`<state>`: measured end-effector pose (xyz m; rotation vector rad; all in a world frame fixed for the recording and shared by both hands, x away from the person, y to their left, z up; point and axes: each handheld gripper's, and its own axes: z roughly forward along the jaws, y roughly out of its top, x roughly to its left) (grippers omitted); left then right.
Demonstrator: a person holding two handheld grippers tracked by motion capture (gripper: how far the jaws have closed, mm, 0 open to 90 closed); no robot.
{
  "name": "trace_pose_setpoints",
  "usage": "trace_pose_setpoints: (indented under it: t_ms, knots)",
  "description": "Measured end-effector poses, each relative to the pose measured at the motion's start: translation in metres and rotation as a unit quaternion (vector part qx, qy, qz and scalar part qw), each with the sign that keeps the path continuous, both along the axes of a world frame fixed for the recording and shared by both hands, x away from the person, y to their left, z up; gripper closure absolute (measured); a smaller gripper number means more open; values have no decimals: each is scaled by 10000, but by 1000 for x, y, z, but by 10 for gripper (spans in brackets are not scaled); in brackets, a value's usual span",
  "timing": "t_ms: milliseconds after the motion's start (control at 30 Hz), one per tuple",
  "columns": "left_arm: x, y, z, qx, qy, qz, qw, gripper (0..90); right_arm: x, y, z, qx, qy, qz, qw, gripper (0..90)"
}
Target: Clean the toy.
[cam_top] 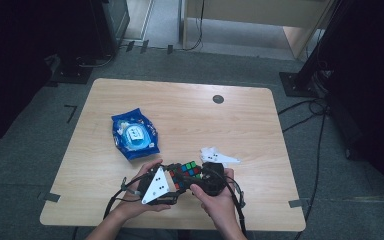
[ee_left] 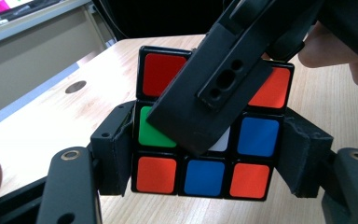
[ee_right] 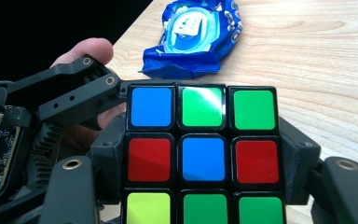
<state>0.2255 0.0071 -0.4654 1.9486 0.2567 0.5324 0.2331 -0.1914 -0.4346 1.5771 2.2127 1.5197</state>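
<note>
CUBE: puzzle cube (cam_top: pixel 186 172) held just off the table (cam_top: pixel 240 125), near its front edge | RIGHT: your right gripper (ee_right: pixel 200 154) is clamped across the cube's middle layer — anchoring it | LEFT: your left gripper (ee_left: pixel 205 156) brackets the cube's lower rows, pads against its sides — placed to turn a layer | NEARBY: blue packet (cam_top: pixel 134 134) beyond the cube.
</note>
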Motion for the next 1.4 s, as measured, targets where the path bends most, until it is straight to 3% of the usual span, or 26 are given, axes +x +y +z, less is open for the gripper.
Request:
trace_pose_setpoints:
  t_ms: [200, 267, 433, 500, 600, 700, 733, 800, 933, 1033, 1133, 1200, 1300, 1400]
  knots:
    - [-1, -1, 0, 41, -56, 15, 10000, 321, 0, 0, 0, 25, 38, 16, 10000, 340]
    - [-2, 0, 0, 73, -178, 28, 9998, 337, 1, 0, 0, 39, 55, 16, 10000, 338]
    - [1, 4, 1, 11, -103, 125, 9999, 340, 1, -4, 3, 164, -57, 94, 9998, 332]
    - [6, 9, 1, -24, -4, 218, 9998, 340, 1, -10, 8, 266, -165, 115, 9994, 337]
    - [14, 19, 3, -181, 148, 398, 9989, 341, 1, -25, 22, 397, -536, 109, 9977, 352]
    - [21, 28, 5, -320, 286, 559, 9975, 340, 2, -47, 35, 464, -943, -255, 9941, 352]
    - [22, 30, 5, -340, 315, 595, 9972, 341, 3, -51, 36, 365, -1060, -378, 9930, 352]
    - [24, 32, 5, -350, 347, 656, 9966, 341, 7, -61, 31, -189, -1316, -819, 9877, 365]
    - [25, 33, 5, -309, 378, 697, 9964, 341, 19, -70, 5, -1028, -1404, -1259, 9767, 413]
    - [26, 32, 4, -282, 395, 692, 9964, 341, 29, -73, -21, -1402, -1204, -1259, 9747, 437]
    - [26, 32, 3, -297, 440, 682, 9963, 340, 36, -73, -41, -1624, -914, -1156, 9757, 489]
    - [27, 32, 3, -298, 468, 671, 9962, 341, 39, -73, -50, -1702, -831, -1142, 9752, 537]
    - [27, 33, 3, -309, 474, 674, 9961, 341, 42, -74, -60, -1942, -751, -1107, 9718, 620]
    - [27, 34, 3, -324, 483, 668, 9961, 341, 43, -76, -66, -1979, -620, -1034, 9728, 687]
